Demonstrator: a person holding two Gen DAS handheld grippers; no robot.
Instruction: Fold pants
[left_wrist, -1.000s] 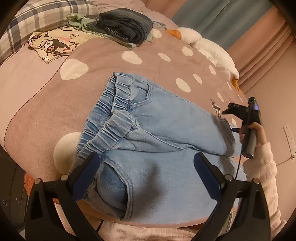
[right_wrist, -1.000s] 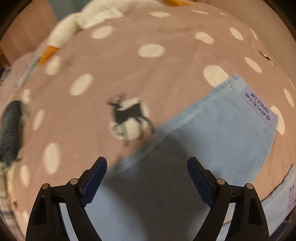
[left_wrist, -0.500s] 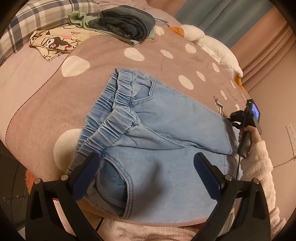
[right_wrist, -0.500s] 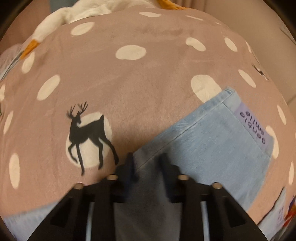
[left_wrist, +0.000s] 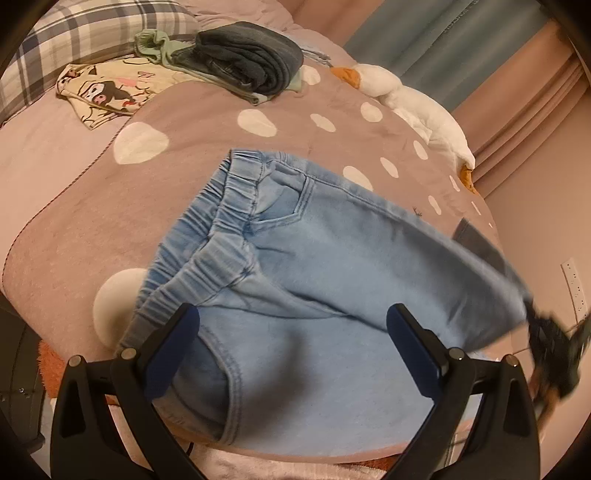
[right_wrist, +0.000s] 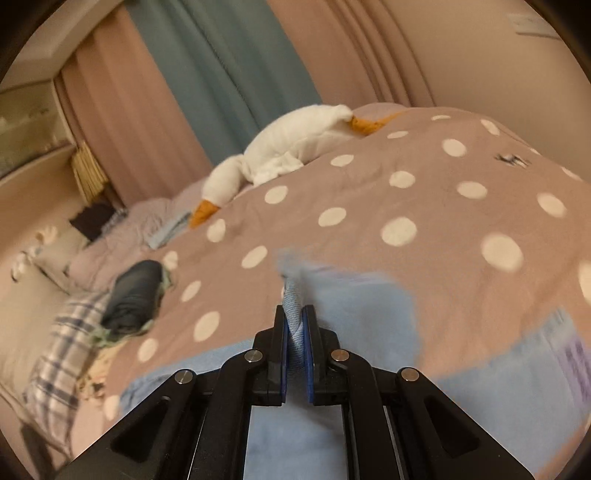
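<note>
Right gripper (right_wrist: 294, 325) closing its jaws on a leg hem of the pants (right_wrist: 369, 306); left gripper (left_wrist: 291, 354) standing spread above them.

In the left wrist view, the left gripper is hovering wide apart with nothing between its pads over the near waistband side of the pants (left_wrist: 295, 266), which are lying on the dotted blanket (left_wrist: 184, 177), one leg rising toward the blurred right gripper (left_wrist: 554, 354) at right. In the right wrist view, blue denim is sitting pinched between the pads, lifted off the blanket (right_wrist: 369, 192), a plush goose (right_wrist: 280, 147) lying far behind.
</note>
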